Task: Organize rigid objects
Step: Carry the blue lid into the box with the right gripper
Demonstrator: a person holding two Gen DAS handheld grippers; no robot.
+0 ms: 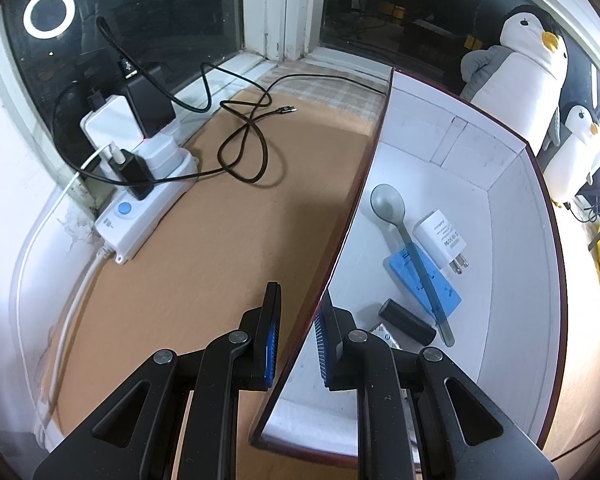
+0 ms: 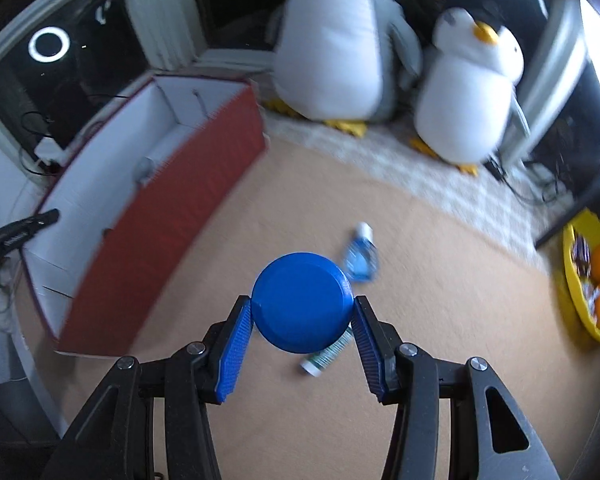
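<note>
Blue disc (image 2: 302,302) clamped in downward-tilted right gripper (image 2: 302,344); left gripper (image 1: 296,342) pinches box wall (image 1: 340,220).

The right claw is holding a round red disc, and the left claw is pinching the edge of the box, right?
Almost. The disc in the right claw is blue, not red; the right wrist view shows it squeezed between the two blue pads. The red thing there is the outside of the box. The rest is right: in the left wrist view the left claw pinches the box wall.
</note>
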